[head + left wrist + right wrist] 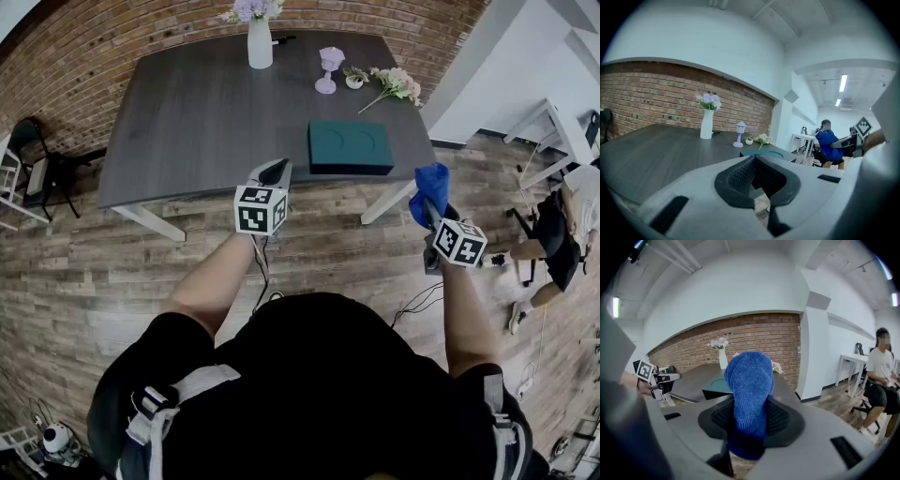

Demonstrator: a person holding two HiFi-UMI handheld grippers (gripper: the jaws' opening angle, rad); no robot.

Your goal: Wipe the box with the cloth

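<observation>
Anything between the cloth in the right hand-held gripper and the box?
Nothing but bare table edge between cloth and box, head view shows.

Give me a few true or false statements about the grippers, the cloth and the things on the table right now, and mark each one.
1. The right gripper is shut on a blue cloth. True.
2. The cloth is pressed against the box. False: it is held up off the table's near edge, apart from the box.
3. The left gripper is shut with nothing between its jaws. True.
4. The box stands at the far edge beside the vase. False: it lies near the table's near edge, towards the right.
5. The vase stands upright. True.
</observation>
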